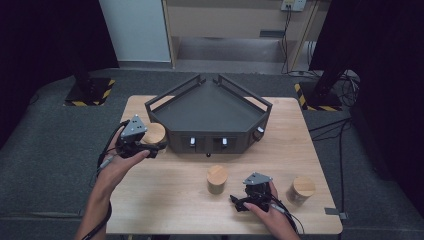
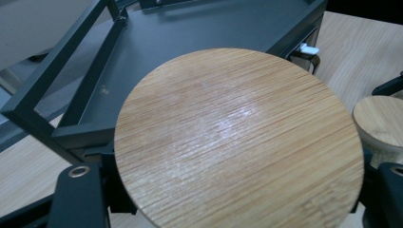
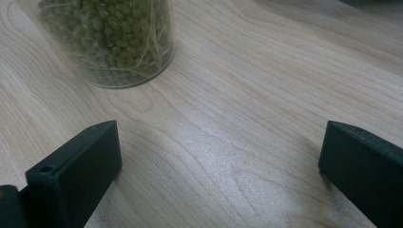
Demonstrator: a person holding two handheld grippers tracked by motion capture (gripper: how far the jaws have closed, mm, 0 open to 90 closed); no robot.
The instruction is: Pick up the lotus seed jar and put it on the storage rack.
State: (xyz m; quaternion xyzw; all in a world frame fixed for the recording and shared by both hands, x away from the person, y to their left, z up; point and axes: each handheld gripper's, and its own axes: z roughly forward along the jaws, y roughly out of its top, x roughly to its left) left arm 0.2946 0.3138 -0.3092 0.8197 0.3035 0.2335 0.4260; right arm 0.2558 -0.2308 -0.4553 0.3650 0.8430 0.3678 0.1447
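Jar (image 1: 154, 134) with bamboo lid (image 2: 237, 140) sits clamped in my left gripper (image 1: 150, 148), jaws pressed on its sides below the lid. It is held just beside the left front corner of the dark tray rack (image 1: 210, 111), my landmark for everything else. In the left gripper view the lid covers most of the frame, with the rack's rail (image 2: 57, 78) close behind it and the rack floor beyond.

Edges: the rack has raised rails along its back and side walls. Its front face carries two small white latches (image 1: 192, 142). A round knob (image 1: 259, 130) is on its right front corner.

Room: open wooden table (image 1: 165, 200) lies in front of the rack, on the person's side. The widest free stretch is left of the middle jar.

My right gripper (image 1: 239, 204) rests low on the table, well in front of the rack's right half. Its jaws stand wide apart with bare wood between them. In the right gripper view a glass jar of green beans (image 3: 111, 40) stands ahead of the left jaw, apart from it.

Count:
- Jars with bamboo lids: three. One is in my grip, one (image 1: 217, 179) is in front of the rack's middle, and one (image 1: 301, 189) is toward the table's right edge.
- Racks: one.
- Grippers: two.
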